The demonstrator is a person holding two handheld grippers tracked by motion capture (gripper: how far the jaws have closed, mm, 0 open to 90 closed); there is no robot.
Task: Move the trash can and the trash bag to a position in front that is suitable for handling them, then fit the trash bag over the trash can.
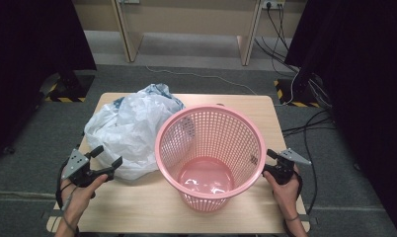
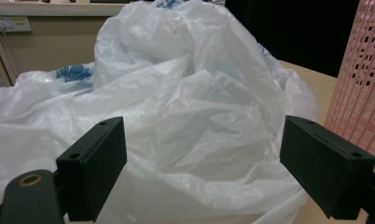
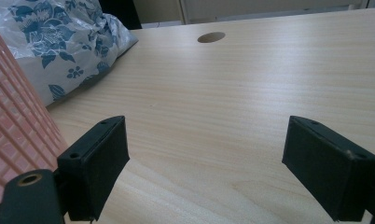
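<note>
At the far left of the high view a black curtain (image 1: 36, 44) hangs down to a grey carpet floor (image 1: 23, 133), with a yellow-and-black striped strip (image 1: 63, 99) at its foot. The light wooden table (image 1: 152, 207) stands in the middle of the room, its grain bare along the near edge.

The left gripper (image 1: 105, 159) is held low over the table's left side, jaws wide apart with nothing between them, pointing at the crumpled white plastic bag (image 1: 127, 131); in the left gripper view the bag (image 2: 190, 121) billows just beyond the open jaws. The bag lies on the table's left half, and its right side is touching the pink mesh basket (image 1: 210, 153). A blue floral-printed bag (image 1: 159, 90) peeks out behind it at the far edge.

The basket stands upright, centre-right on the table, open mouth up. Beyond the table a pale wooden desk (image 1: 186, 24) stands against the wall, and a white cable (image 1: 196, 76) runs across the carpet.

The right gripper (image 1: 271, 162) sits just beside the basket's right wall, jaws also apart and empty; the right gripper view looks along bare tabletop (image 3: 251, 93) to a round cable hole (image 3: 211, 37). Farther right, black cables (image 1: 305, 123) trail over the floor toward another dark curtain (image 1: 364, 74).
</note>
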